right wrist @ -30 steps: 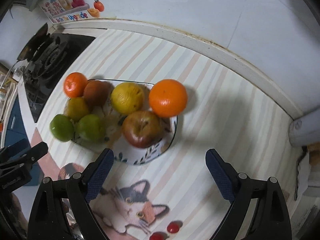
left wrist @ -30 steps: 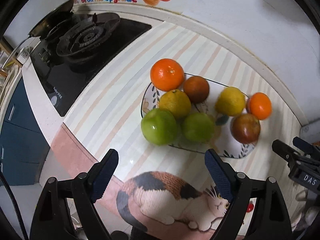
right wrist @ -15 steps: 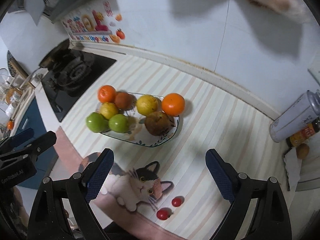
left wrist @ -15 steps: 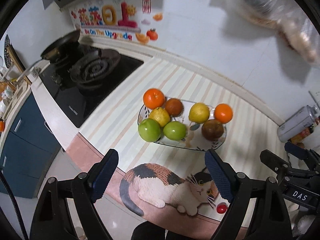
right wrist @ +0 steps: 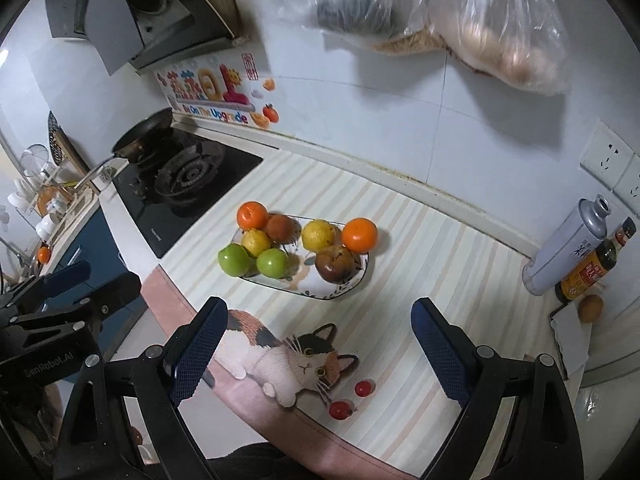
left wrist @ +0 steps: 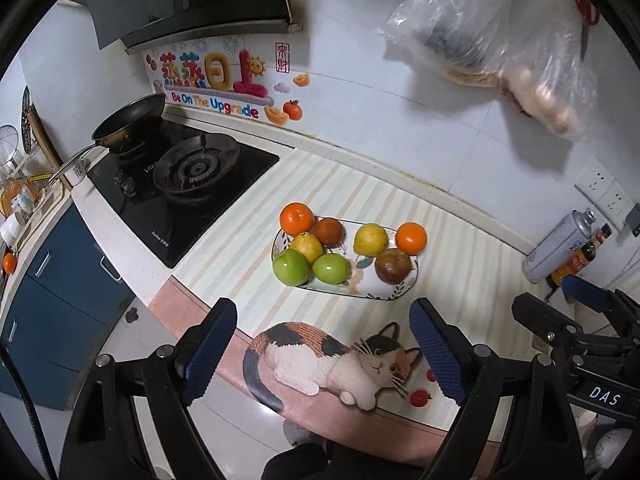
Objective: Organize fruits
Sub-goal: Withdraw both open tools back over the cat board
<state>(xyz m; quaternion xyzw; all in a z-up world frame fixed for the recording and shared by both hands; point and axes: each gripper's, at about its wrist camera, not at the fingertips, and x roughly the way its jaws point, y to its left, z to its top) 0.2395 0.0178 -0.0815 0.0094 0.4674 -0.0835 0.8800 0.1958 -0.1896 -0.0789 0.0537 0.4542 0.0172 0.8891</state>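
Note:
A patterned plate [left wrist: 362, 294] [right wrist: 316, 294] on the striped counter mat carries several fruits: two oranges [left wrist: 296, 218] [left wrist: 411, 238], two green apples [left wrist: 290, 267] [left wrist: 331, 268], two yellow fruits [left wrist: 371, 239] and two dark red-brown ones [left wrist: 393, 265]. My left gripper [left wrist: 322, 346] hangs open well above the counter's front edge, nothing between its fingers. My right gripper [right wrist: 316, 346] is likewise open and empty, high above the cat picture [right wrist: 292, 354]. Each gripper shows at the edge of the other's view.
A gas hob [left wrist: 188, 184] with a frying pan [left wrist: 132, 120] lies to the left. A metal can [right wrist: 568, 244], a sauce bottle [right wrist: 596, 268] and a small brown fruit [right wrist: 591, 307] stand at the right. Plastic bags [right wrist: 480, 20] hang on the wall.
Both grippers have risen and drawn back from the plate, so the fruits look smaller and more of the kitchen shows. Both stayed open and empty.

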